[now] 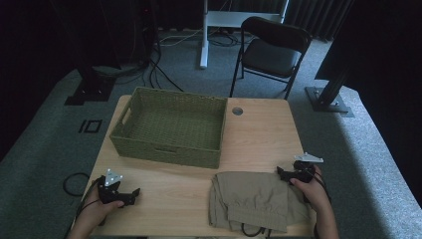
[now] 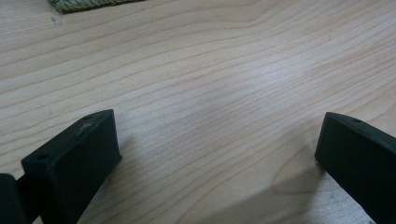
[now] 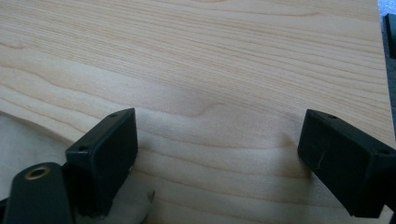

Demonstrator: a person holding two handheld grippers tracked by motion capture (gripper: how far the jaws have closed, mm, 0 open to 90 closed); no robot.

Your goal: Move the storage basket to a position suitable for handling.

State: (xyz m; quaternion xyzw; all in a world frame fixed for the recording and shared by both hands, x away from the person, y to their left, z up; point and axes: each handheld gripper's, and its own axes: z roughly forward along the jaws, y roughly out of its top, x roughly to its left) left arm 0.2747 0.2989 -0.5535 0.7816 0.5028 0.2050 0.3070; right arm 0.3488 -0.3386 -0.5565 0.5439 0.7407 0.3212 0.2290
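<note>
Khaki folded cloth garment was judged soft, light, floppy; best pinched at a thick folded edge. Left gripper and right gripper were spread apart, nothing grasped.

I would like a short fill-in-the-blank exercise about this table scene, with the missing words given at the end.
1. The woven basket holds ____.
2. The folded khaki cloth lies nearest the ____ claw.
3. Both claws are ____, the left claw too.
4. Behind the table stands a black ____.

Missing words: nothing; right; open; chair
</note>
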